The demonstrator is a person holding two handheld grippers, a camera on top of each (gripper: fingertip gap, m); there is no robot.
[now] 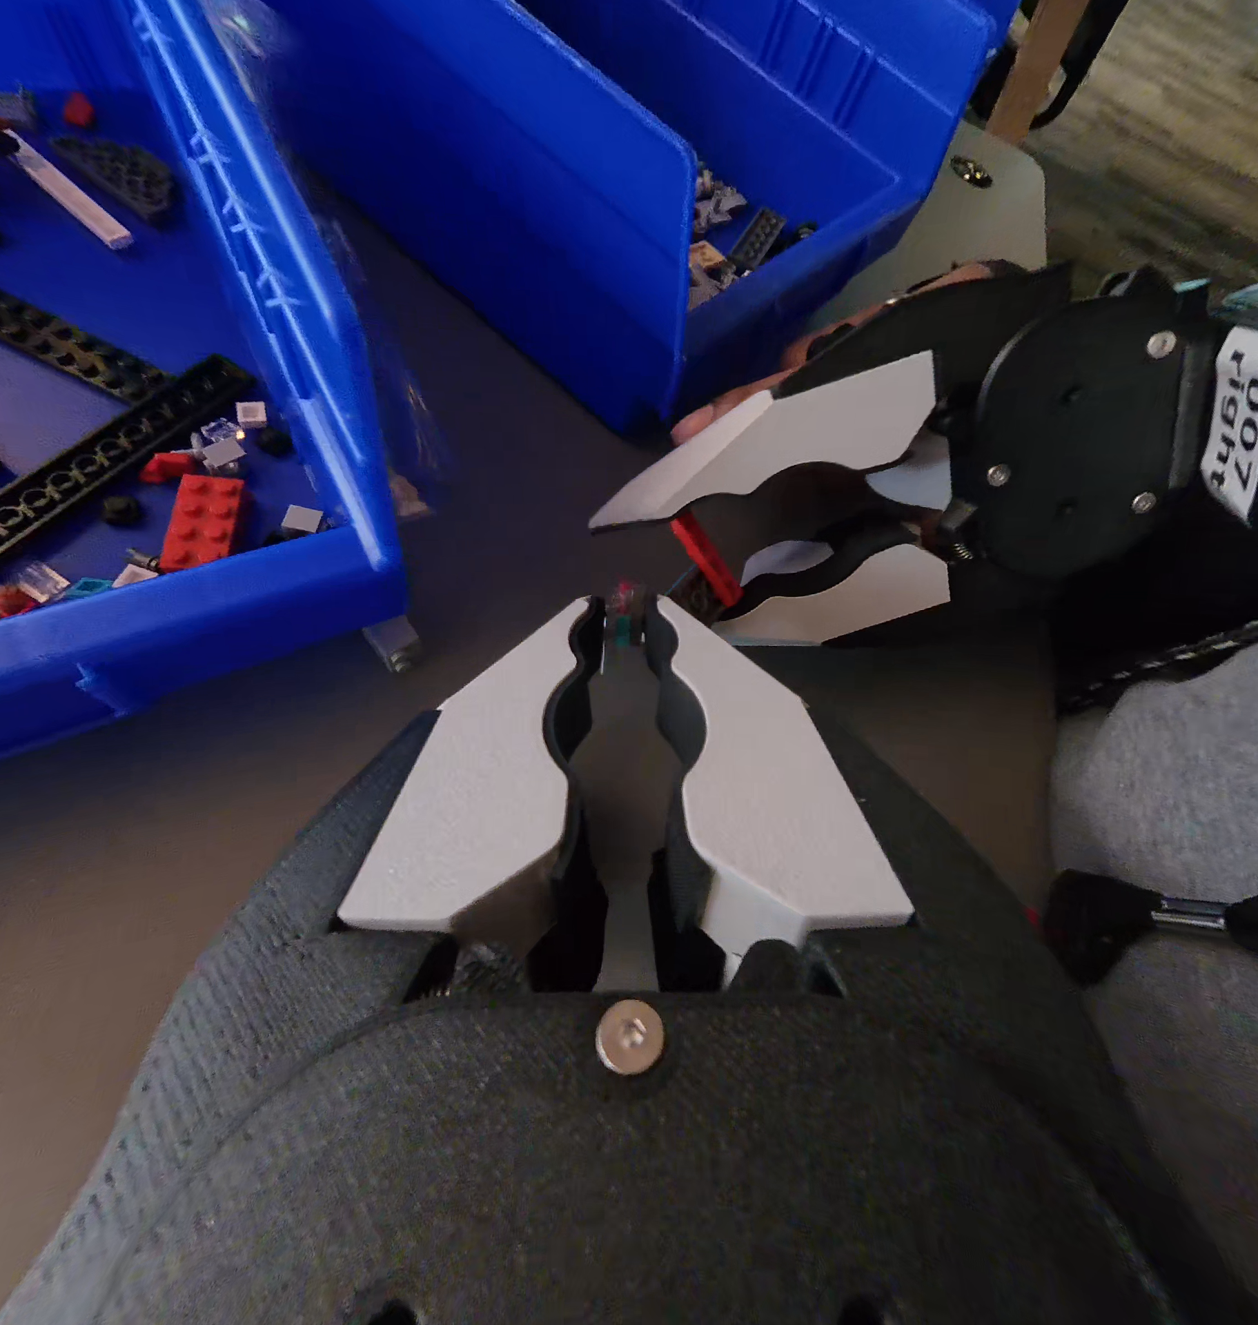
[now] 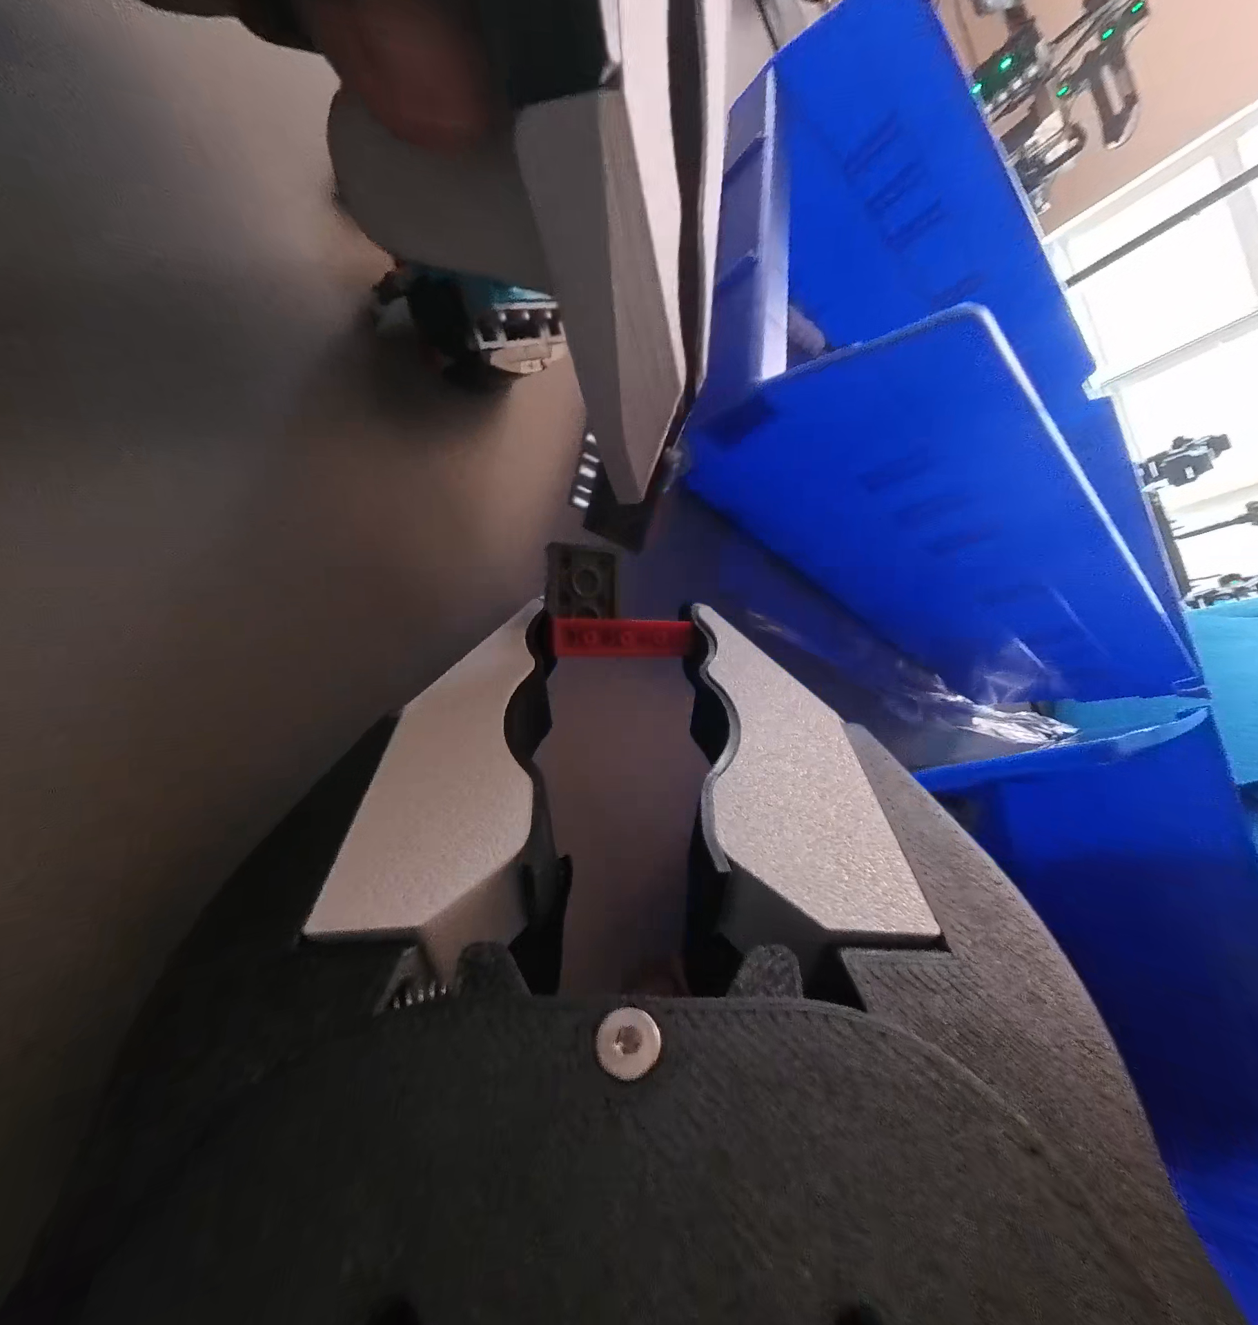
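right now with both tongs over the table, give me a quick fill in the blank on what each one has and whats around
The right tongs are shut on a thin flat piece whose colour is ____.
The left tongs pinch a small piece between the ____ of their fingers.
The storage bins on the table are ____ in colour.
In the nearest bin lies a chunky studded brick coloured ____.

Missing words: red; tips; blue; red
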